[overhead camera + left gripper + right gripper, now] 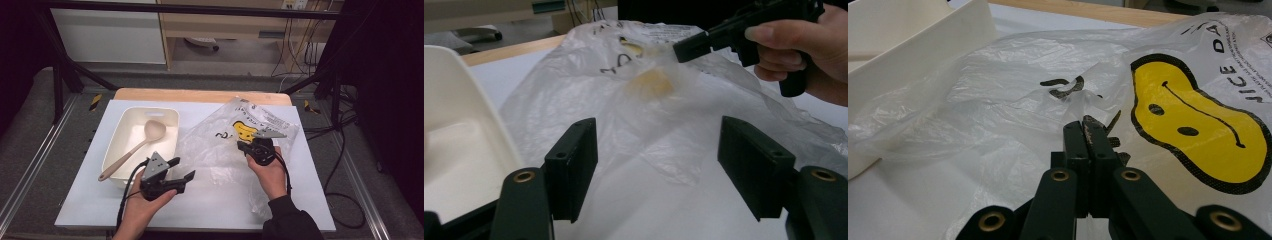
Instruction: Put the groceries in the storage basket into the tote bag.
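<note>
A clear plastic bag [220, 145] with a yellow smiley face [1198, 125] lies crumpled on the white table top. My right gripper [241, 145] is shut, its jaws pinching a fold of the bag's film [1088, 125] beside the smiley. My left gripper [184, 168] hovers at the bag's near left edge. Its jaws stand open and apart [656, 150]; the film [659, 145] lies on the table beyond them and neither pad touches it. In the left gripper view the right gripper [686, 49] is held in a hand at the upper right.
A white tray [117, 135] stands left of the bag with a beige spoon [150, 132] resting in it, handle over the near rim. A wooden table edge [200, 95] runs behind. Black frame bars and cables [345, 150] flank the table's right.
</note>
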A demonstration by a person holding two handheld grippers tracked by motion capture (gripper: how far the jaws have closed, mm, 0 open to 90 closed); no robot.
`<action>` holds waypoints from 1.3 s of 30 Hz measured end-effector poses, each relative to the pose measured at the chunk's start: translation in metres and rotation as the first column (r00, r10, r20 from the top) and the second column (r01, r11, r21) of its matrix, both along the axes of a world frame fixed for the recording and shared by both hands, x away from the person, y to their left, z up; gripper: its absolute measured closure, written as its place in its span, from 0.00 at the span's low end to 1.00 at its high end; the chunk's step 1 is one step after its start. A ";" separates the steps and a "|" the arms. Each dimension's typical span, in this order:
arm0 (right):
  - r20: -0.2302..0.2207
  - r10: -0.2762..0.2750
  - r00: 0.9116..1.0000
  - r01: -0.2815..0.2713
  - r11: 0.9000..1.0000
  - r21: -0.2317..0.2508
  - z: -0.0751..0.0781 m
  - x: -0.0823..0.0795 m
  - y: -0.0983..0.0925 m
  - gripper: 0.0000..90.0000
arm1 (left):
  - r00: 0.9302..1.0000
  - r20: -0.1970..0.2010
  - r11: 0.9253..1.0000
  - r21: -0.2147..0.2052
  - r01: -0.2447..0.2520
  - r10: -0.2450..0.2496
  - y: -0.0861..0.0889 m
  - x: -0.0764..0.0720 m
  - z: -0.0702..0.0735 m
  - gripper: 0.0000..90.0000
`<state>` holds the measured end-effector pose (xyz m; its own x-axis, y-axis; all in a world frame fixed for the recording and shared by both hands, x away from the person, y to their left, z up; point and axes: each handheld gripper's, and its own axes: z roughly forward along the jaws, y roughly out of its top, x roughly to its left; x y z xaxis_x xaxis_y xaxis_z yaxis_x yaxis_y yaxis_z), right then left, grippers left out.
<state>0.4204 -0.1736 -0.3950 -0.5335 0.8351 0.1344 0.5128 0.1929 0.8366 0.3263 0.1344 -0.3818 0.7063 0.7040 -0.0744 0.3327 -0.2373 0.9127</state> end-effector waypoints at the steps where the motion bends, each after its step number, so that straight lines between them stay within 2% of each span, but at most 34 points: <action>1: -0.001 0.000 1.000 0.000 1.000 -0.001 0.000 0.000 0.000 1.00 | 1.000 -0.003 1.000 0.005 0.000 0.000 -0.006 0.001 -0.002 0.38; 7: -0.006 -0.011 1.000 0.011 1.000 0.000 -0.001 -0.006 0.001 1.00 | 1.000 0.003 0.999 0.033 0.011 -0.011 -0.036 0.008 -0.018 0.50; 13: 0.006 -0.021 1.000 0.021 1.000 -0.002 0.002 -0.019 0.001 1.00 | 0.998 -0.017 0.996 0.068 0.061 -0.060 -0.068 0.015 -0.034 0.63; 18: 0.014 -0.025 1.000 0.025 1.000 0.001 0.003 -0.020 0.000 1.00 | 0.996 -0.027 0.992 0.093 0.089 -0.087 -0.091 0.022 -0.041 0.73; 23: 0.014 -0.040 0.999 0.039 0.999 0.013 0.005 -0.019 -0.004 1.00 | 0.993 -0.037 0.988 0.107 0.115 -0.112 -0.105 0.032 -0.046 0.84; 34: 0.036 -0.078 0.996 0.077 0.997 0.030 0.013 -0.007 -0.017 1.00 | 0.991 -0.080 0.985 0.121 0.119 -0.110 -0.125 0.052 -0.059 0.98; 39: 0.036 -0.097 0.995 0.095 0.995 0.039 0.016 -0.008 -0.021 1.00 | 0.991 -0.077 0.978 0.169 0.124 -0.112 -0.131 0.059 -0.066 1.00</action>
